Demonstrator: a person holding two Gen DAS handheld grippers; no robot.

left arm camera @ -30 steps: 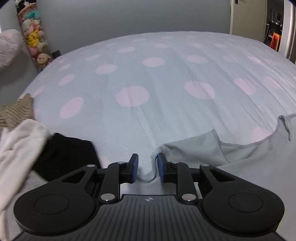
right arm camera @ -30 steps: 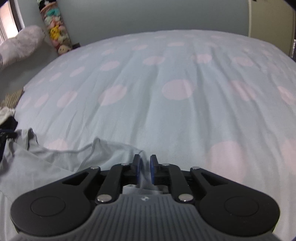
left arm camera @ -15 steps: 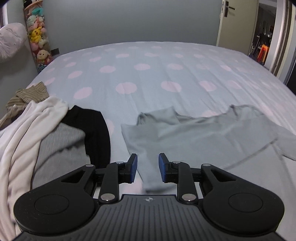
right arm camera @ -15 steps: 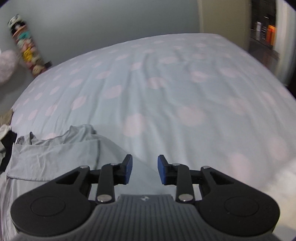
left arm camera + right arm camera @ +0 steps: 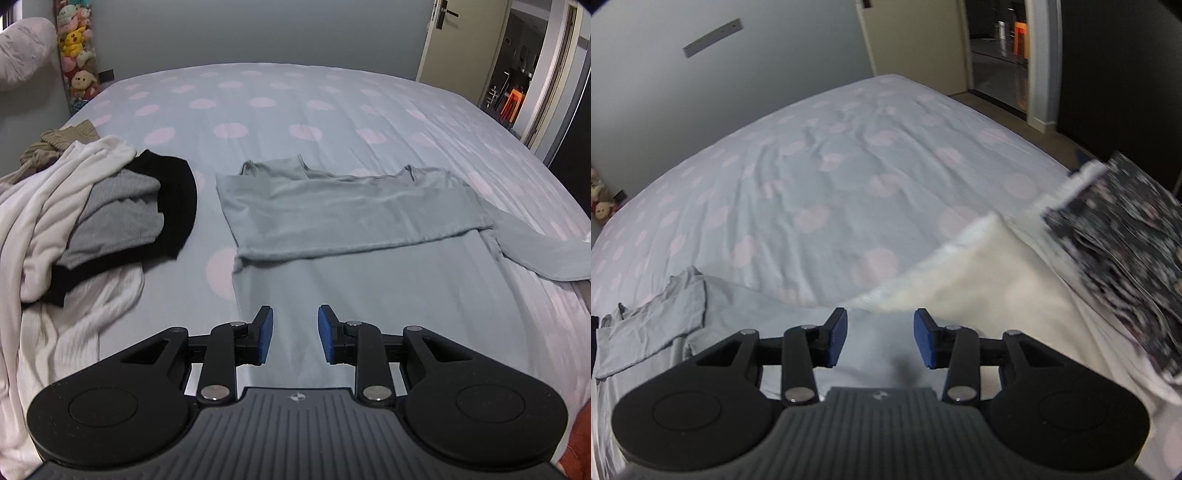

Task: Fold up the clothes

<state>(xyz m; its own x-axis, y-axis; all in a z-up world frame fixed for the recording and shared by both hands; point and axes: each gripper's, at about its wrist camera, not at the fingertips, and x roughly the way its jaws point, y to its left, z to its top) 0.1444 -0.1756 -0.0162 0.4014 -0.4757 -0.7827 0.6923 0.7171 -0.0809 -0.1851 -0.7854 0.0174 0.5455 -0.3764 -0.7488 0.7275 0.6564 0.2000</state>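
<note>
Pulled back from the grey top (image 5: pixel 343 206), now lying part-folded mid-bed (image 5: pixel 332 103), left tongs (image 5: pixel 295 336) stand apart, right tongs (image 5: pixel 880 339), just opening, are empty; a heap of clothes (image 5: pixel 92 206) awaits folding.

Pale grey long-sleeved top (image 5: pixel 343 210), lying flat on the polka-dot bed (image 5: pixel 258 103), its upper part folded down over the body so that a straight horizontal fold edge crosses the garment. One sleeve trails outward at the right toward the edge of the bed. Left of it, well apart, an unfolded heap of clothes (image 5: pixel 92 206): a white garment draped over a grey knit and a black piece, with a tan striped item behind.
</note>
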